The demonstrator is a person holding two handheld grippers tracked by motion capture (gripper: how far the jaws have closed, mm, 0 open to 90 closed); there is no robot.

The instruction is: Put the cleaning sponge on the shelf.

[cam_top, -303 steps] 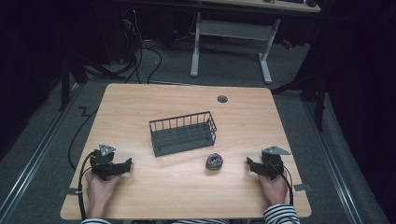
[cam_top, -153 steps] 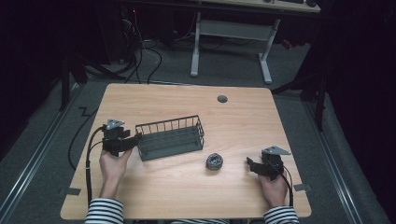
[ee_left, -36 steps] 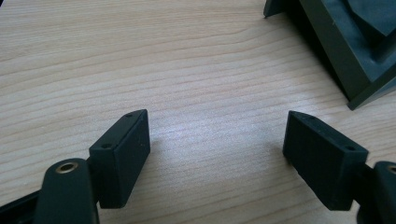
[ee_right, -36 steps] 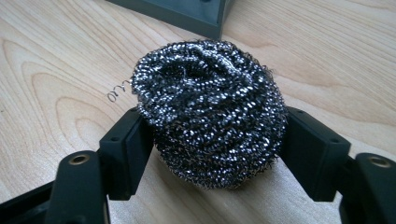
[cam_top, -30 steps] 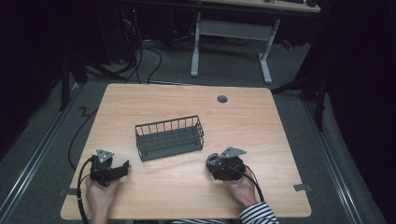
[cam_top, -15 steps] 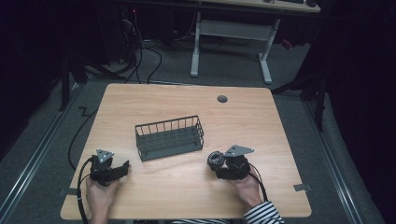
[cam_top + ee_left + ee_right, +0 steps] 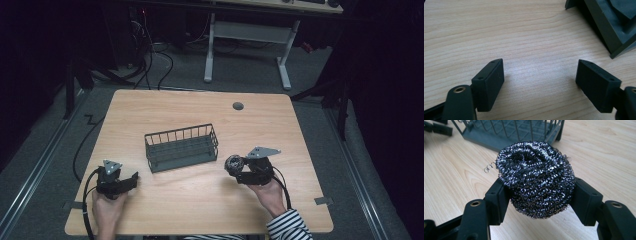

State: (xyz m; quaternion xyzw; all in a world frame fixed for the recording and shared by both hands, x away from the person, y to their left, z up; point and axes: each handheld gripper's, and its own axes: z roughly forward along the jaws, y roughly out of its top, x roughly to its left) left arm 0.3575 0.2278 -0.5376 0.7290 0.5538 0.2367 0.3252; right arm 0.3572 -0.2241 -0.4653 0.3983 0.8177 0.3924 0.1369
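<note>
Since a second ago my right tongs (image 7: 537,195) have lifted the scourer (image 7: 536,177); next, carry it left into the basket (image 7: 181,147). Left tongs (image 7: 540,82) rest wide.

Pale wood-grain table (image 7: 200,200), smooth with a soft sheen. Scourer (image 7: 536,177) of coiled steel wire, glittering, rough and springy, stray curl at one side. Basket (image 7: 181,148) of thin wire rods over a solid base, dark grey, matt coated. Right gripper (image 7: 537,202) and left gripper (image 7: 540,82) in matt black plastic, brass-looking insert at a pivot. Striped knit sleeve (image 7: 287,226).
</note>
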